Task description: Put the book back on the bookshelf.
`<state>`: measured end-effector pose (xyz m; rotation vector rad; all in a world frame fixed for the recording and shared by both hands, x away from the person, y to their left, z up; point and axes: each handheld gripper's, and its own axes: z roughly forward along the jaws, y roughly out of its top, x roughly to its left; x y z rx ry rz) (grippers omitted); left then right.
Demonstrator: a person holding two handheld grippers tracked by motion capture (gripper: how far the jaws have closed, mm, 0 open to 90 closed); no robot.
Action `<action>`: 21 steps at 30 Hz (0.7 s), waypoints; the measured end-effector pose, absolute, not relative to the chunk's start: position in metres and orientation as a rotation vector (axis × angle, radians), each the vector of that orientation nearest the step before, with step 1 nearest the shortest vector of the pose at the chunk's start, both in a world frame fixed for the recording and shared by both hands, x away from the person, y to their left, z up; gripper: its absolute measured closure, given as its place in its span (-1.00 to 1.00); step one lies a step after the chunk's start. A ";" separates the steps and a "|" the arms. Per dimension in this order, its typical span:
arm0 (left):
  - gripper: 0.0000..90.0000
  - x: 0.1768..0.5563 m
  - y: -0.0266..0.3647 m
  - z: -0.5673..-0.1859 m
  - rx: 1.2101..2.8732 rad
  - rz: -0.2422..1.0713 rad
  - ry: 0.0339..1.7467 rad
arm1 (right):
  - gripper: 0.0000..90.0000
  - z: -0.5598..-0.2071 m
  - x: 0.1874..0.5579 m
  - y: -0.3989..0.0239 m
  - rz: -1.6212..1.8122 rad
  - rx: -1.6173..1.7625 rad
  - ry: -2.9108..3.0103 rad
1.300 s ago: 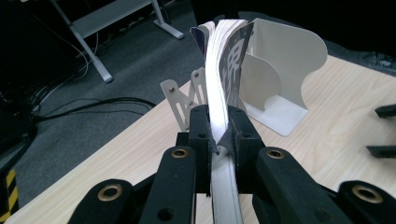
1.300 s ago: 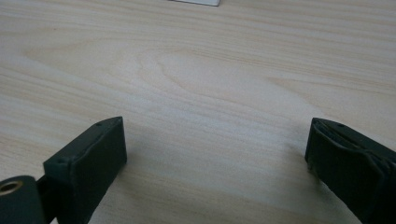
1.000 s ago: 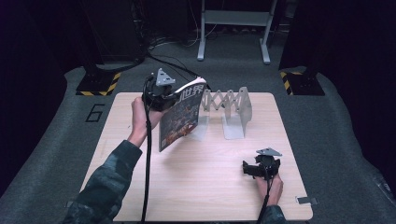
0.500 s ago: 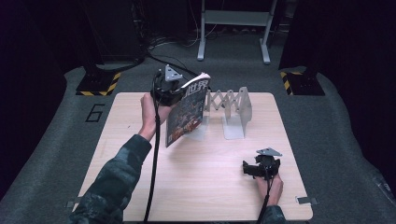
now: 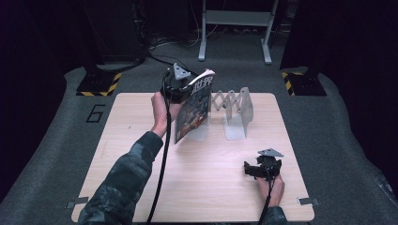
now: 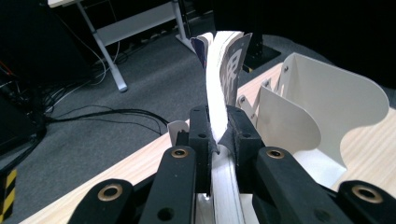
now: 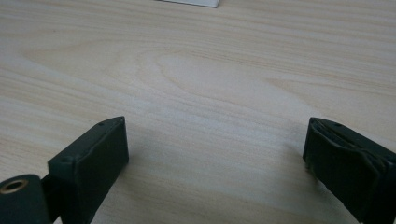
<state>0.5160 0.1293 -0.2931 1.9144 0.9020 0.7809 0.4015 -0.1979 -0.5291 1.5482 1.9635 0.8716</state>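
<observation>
A thin magazine (image 5: 193, 111) with a dark printed cover is held upright above the table's far middle. My left gripper (image 5: 180, 86) is shut on its upper edge. In the left gripper view the black jaws pinch the white page edges (image 6: 218, 126), and the magazine (image 6: 219, 65) curls upward past them. Just right of it stands a white folding book rack (image 5: 237, 107) with curved dividers (image 6: 322, 107). My right gripper (image 5: 251, 169) rests near the table's front right, its jaws (image 7: 217, 154) wide apart over bare wood with nothing between them.
The light wooden table (image 5: 141, 140) sits on grey carpet marked with a 6 (image 5: 95, 113). Behind it stand a metal desk frame (image 5: 234, 28) and yellow-black striped stand bases (image 5: 98, 84). A black cable (image 5: 162, 154) trails from the left gripper along the sleeve.
My left hand has carried the magazine to the right and slightly farther back, closer to the rack. The right gripper has stayed where it was.
</observation>
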 end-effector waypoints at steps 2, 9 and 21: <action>0.83 0.517 0.128 -0.295 1.892 0.784 0.914 | -0.87 -0.529 0.401 -0.198 0.872 1.547 1.964; 0.83 0.521 0.126 -0.300 1.827 0.775 0.955 | -0.86 -0.529 0.401 -0.198 0.873 1.555 1.961; 0.83 0.524 0.121 -0.305 1.765 0.797 0.960 | -0.86 -0.529 0.401 -0.198 0.874 1.547 1.964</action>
